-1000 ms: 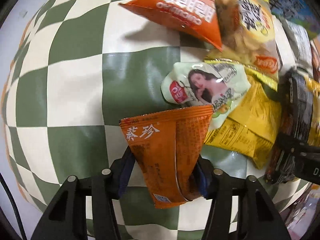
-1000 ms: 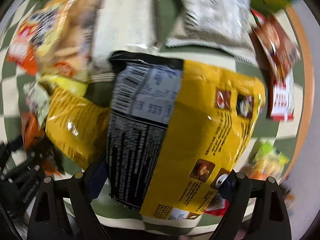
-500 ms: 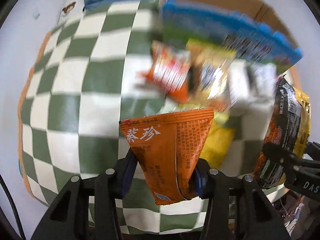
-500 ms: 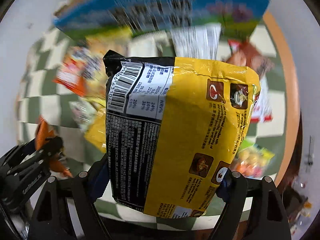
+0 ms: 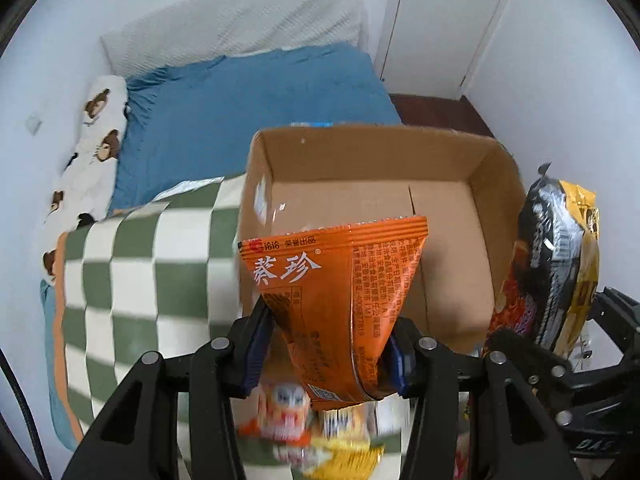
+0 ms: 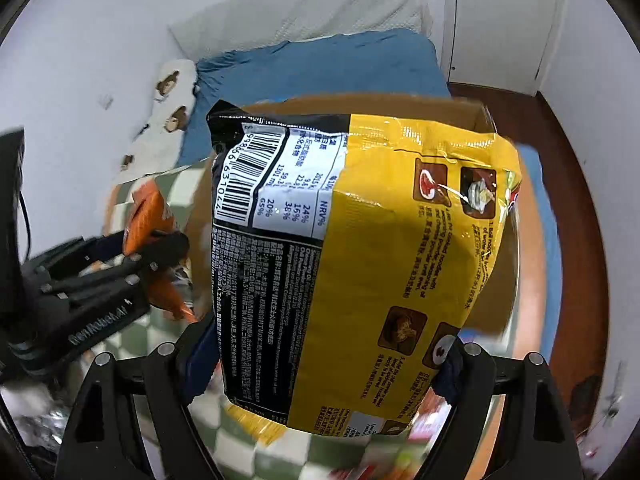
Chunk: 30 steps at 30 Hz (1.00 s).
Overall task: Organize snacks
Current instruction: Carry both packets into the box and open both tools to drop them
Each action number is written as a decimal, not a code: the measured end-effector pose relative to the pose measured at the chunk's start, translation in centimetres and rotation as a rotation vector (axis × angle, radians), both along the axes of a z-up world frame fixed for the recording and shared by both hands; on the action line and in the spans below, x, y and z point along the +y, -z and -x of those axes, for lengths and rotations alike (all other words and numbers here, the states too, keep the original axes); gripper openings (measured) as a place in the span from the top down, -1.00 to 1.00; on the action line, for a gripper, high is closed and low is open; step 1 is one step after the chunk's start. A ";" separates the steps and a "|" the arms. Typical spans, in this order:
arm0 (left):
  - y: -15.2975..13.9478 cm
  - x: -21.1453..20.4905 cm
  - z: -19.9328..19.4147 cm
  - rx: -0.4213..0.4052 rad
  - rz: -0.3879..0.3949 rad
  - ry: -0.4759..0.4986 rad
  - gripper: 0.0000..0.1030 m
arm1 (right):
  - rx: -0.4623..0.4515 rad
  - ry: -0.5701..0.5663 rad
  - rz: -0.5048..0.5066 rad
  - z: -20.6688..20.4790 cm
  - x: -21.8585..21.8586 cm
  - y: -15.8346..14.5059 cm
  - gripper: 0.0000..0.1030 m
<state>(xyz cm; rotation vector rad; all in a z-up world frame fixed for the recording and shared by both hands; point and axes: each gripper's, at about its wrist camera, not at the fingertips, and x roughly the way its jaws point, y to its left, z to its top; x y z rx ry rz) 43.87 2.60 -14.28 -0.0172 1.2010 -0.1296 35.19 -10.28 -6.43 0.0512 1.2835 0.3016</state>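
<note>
The orange snack packet [image 5: 340, 304] stands upright, pinched in the left gripper [image 5: 328, 356], with the empty cardboard box [image 5: 496, 184] just ahead and slightly right. The right gripper [image 6: 326, 364], jaws wide, clamps the yellow-and-black noodle packet [image 6: 360, 264] directly before the same box, seemingly about equally near.

Orange packet [image 5: 332, 304] upright before open cardboard box [image 5: 376, 200]; yellow-black noodle bag [image 6: 360, 264] upright.

Blue bed [image 5: 256, 96], bear-print pillow [image 5: 96, 128], white door [image 5: 444, 20], checkered cloth [image 5: 132, 280]
</note>
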 end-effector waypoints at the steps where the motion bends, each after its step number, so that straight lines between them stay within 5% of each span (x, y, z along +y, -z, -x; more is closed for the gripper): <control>1: 0.5 -0.2 -1.6 0.015 -0.001 0.005 0.12 | 0.013 0.000 0.009 -1.5 -0.2 1.0 -0.69; 9: 7.5 -3.2 -10.8 0.183 0.005 0.088 0.11 | 0.149 -0.038 0.076 -11.1 -2.1 9.0 -0.69; 19: 12.3 -5.4 -14.5 0.270 -0.032 0.107 0.10 | 0.262 -0.031 0.097 -17.4 -4.6 20.4 -0.69; 21: 12.4 -5.3 -14.8 0.273 -0.025 0.093 0.02 | 0.296 -0.027 0.094 -18.4 -4.8 22.1 -0.70; 25: 12.0 -4.9 -14.8 0.243 -0.005 0.058 -0.76 | 0.287 -0.007 0.117 -20.4 -5.3 23.8 -0.87; 30: 10.4 -4.1 -13.5 0.183 0.009 0.022 -0.76 | 0.272 0.039 0.100 -20.7 -7.9 24.0 -0.87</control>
